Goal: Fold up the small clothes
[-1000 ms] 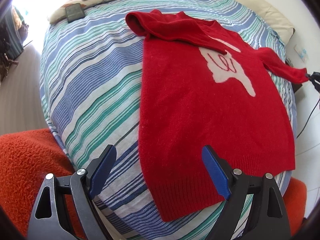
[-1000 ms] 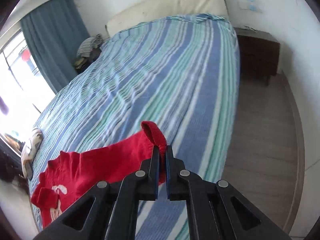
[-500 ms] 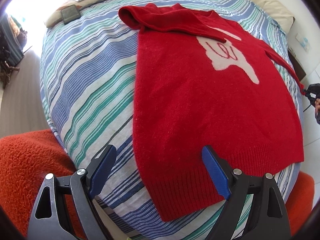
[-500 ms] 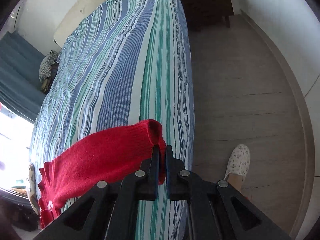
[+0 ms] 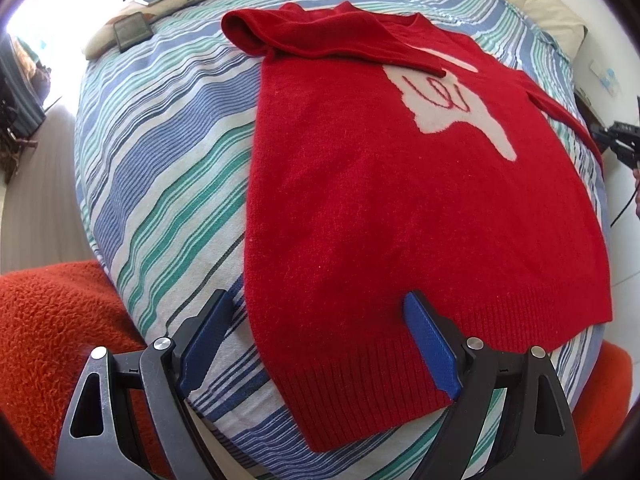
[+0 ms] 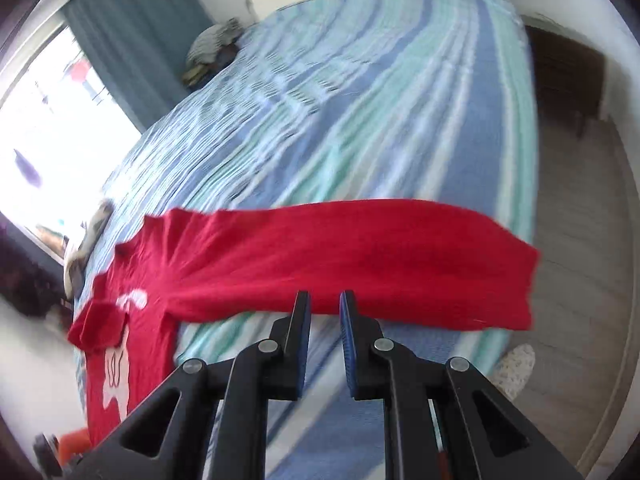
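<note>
Nearest the cameras, the left gripper (image 5: 316, 344) hangs spread above the hem of the red sweater (image 5: 400, 200) on the striped bed (image 5: 160, 160). Farther off, the right gripper (image 6: 325, 312), jaws just parting with nothing between, has apparently released the outstretched sleeve (image 6: 360, 264); folding it inward likely comes next.

Right wrist view: striped bedcover (image 6: 360, 100) and red sleeve (image 6: 360, 264) motion-blurred. Left wrist view: right gripper (image 5: 618, 140) cut off at edge.

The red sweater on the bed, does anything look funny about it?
Yes. On the red knitted sweater, one sleeve is folded across the chest, but the other sleeve sticks straight out sideways past the edge of the striped bed.
</note>
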Motion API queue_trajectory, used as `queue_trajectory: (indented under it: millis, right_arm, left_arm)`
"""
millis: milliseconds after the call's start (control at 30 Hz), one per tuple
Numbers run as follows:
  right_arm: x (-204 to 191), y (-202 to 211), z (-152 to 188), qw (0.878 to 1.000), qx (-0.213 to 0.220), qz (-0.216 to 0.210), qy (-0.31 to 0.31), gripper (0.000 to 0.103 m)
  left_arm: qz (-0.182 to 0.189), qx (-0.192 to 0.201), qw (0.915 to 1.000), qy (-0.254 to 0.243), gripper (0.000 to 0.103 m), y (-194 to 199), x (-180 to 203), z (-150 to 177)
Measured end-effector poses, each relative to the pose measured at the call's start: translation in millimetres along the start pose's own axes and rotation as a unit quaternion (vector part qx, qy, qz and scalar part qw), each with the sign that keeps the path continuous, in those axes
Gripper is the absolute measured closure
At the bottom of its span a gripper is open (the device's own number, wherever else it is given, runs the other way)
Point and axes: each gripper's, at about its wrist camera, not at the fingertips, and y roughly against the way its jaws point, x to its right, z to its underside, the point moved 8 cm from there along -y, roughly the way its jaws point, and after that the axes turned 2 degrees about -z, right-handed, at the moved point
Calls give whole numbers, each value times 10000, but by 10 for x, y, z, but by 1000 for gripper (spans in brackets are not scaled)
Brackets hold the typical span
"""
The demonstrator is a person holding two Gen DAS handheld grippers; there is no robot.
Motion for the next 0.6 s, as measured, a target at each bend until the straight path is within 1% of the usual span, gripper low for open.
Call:
queue_trajectory:
  millis: [67,100,167,200,233,267,300,367,467,533,567,600]
  right_arm:
    - [-352,-210,-9,9988,-81,38,483,86]
    - [-439,-323,10,9983,-140,119,561,81]
    - [-415,-517,67,9973,-300,411,524,77]
    - [-335,-579,111,9963,-407,591,468,77]
    - [-241,-588,167,9958,-459,701,376,77]
    - [-105,-594,162,9963,-419,706,271,77]
    - [-9,-541,163,9966,-342,722,188,77]
    - [140,-395,199,9954,-249,913,117,77]
    - [270,-220,291,9933,-323,1098,137,77]
    - [396,-114,421,9881,-452,1464,115,69]
    - [450,-48,473,9871,-440,1539,56,63]
    - [499,35,527,9864,-403,1595,-23,62]
  left_arm:
    - [-6,3,10000,-9,14,7,8,-3]
    - [2,4,10000,-7,14,12,8,-2]
    - [39,0,10000,12,14,33,-1,17]
    - [62,-6,10000,16,14,38,-9,22]
    - [76,-9,10000,13,14,45,-19,29]
    - [84,-6,10000,3,14,51,-27,32]
    - [92,1,10000,-11,14,56,-30,31]
    - [111,18,9999,-41,14,66,-36,28]
    - [142,8,9999,-70,14,65,-36,31]
    - [173,21,9998,-64,14,76,-35,35]
    - [194,41,9998,-59,14,90,-35,39]
    - [211,68,9997,-53,14,106,-39,40]
